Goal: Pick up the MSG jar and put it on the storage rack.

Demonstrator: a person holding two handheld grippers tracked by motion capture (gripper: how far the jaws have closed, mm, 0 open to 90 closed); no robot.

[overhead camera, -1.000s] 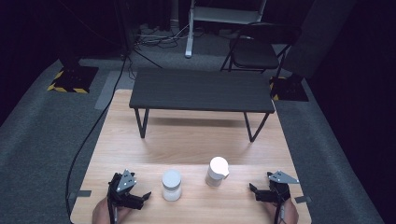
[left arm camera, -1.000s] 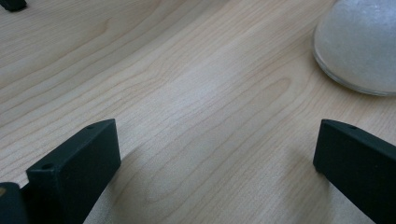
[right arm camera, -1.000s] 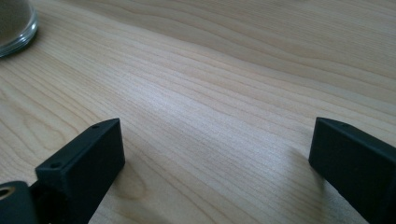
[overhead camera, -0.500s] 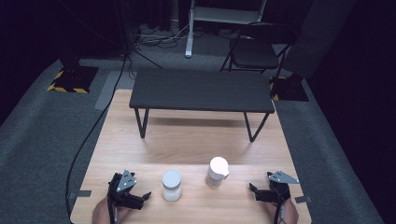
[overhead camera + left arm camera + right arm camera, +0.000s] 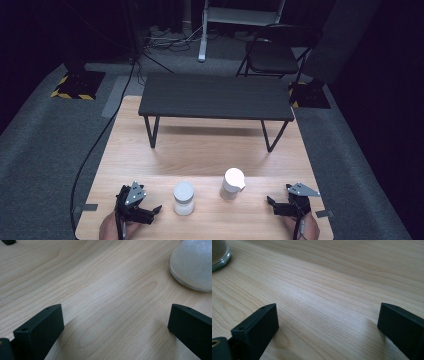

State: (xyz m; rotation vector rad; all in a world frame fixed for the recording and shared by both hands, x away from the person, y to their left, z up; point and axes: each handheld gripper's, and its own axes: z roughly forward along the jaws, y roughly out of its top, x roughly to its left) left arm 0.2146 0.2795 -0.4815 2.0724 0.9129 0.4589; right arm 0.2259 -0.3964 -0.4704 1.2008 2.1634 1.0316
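Note:
Two white-lidded jars stand on the wooden table. The left jar is squat with a frosted body, and its base reaches into the left gripper view at top right. The right jar has a white cap; its glass base sits at the top left of the right gripper view. My left gripper rests near the table's front left, open, jaws wide over bare wood. My right gripper rests at the front right, open as well, nothing between its jaws.
A low black bench stands across the far half of the table. Behind it on the floor are a folding chair, a white stand and cables. Tape marks lie near the front corners.

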